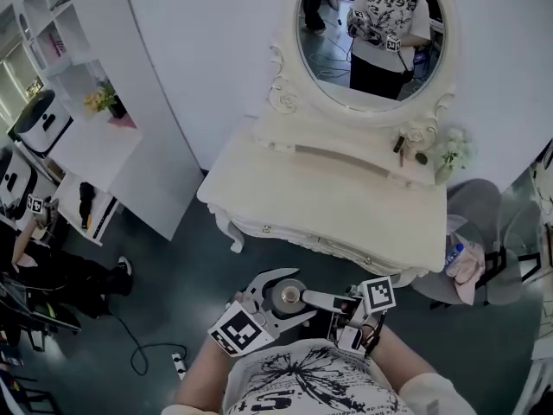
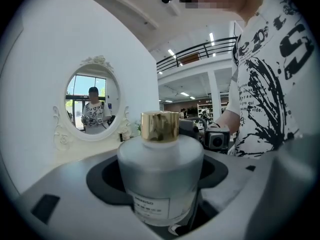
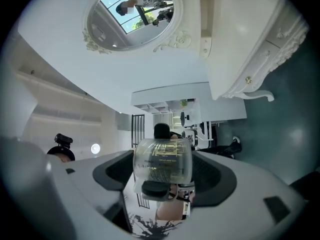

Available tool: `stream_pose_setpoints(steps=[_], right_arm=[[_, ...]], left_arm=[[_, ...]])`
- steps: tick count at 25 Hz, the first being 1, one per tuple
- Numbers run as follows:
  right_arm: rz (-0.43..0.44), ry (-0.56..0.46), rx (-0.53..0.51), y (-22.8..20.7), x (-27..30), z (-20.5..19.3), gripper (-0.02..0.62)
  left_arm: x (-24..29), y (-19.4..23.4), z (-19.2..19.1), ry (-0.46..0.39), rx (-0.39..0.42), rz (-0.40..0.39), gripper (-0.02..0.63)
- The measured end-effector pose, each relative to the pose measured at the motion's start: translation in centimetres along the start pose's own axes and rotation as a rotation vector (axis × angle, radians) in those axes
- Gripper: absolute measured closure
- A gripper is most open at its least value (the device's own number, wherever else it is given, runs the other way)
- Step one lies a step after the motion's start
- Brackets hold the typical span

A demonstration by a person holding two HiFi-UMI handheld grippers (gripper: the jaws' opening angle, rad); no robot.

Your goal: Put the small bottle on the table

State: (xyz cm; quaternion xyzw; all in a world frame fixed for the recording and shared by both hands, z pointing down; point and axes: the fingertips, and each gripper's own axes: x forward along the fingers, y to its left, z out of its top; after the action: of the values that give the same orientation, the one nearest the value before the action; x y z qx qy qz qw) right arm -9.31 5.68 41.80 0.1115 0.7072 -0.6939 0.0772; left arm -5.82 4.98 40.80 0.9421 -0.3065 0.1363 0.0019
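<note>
- The left tongs (image 1: 289, 297) were clamped on a frosted bottle (image 2: 161, 176) with a gold cap (image 2: 160, 126). The bottle stood upright between the two jaws.
- The right tongs (image 1: 342, 305) were closed on a small clear bottle (image 3: 162, 165) with a dark cap (image 3: 156, 189), which lay tilted across the jaws.
- In the head view both tongs were held close to the person's patterned shirt (image 1: 302, 379). They sat just beside each other, the right pair pointing toward the left pair.
- Neither bottle was on the table (image 1: 337, 201). Both were in the air over the dark floor (image 1: 173, 266), in front of the table's near edge.
- The white table stood against the wall under an oval mirror (image 1: 371, 41).
- A few small items (image 1: 400, 143) and a sprig of pale flowers (image 1: 451, 150) sat at the table's back right.
- A grey chair (image 1: 484, 219) stood just right of the table.
</note>
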Motion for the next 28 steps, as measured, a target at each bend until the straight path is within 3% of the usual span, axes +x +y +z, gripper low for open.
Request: stream_pose_setpoints(steps=[7, 12, 19, 28], right_arm=[[0.004, 0.021, -0.012, 1.8, -3.1, 10.7, 0.222], [-0.006, -0.009, -0.005, 1.3, -5.6, 16.0, 0.222], [-0.013, -0.108, 0.003, 0.9, -7.9, 21.6, 0.222], [-0.042, -0.273, -0.035, -0.2, -7.8, 28.5, 0.222]], left_arm=[[8.3, 7.2, 2.8, -0.013, 0.014, 0.022, 0.253], [13.2, 10.3, 2.9, -0.011, 0.007, -0.013, 0.253], [18.2, 13.5, 2.9, -0.003, -0.001, -0.108, 0.253], [21.4, 18.9, 2.5, -0.015, 0.028, -0.286, 0.253]])
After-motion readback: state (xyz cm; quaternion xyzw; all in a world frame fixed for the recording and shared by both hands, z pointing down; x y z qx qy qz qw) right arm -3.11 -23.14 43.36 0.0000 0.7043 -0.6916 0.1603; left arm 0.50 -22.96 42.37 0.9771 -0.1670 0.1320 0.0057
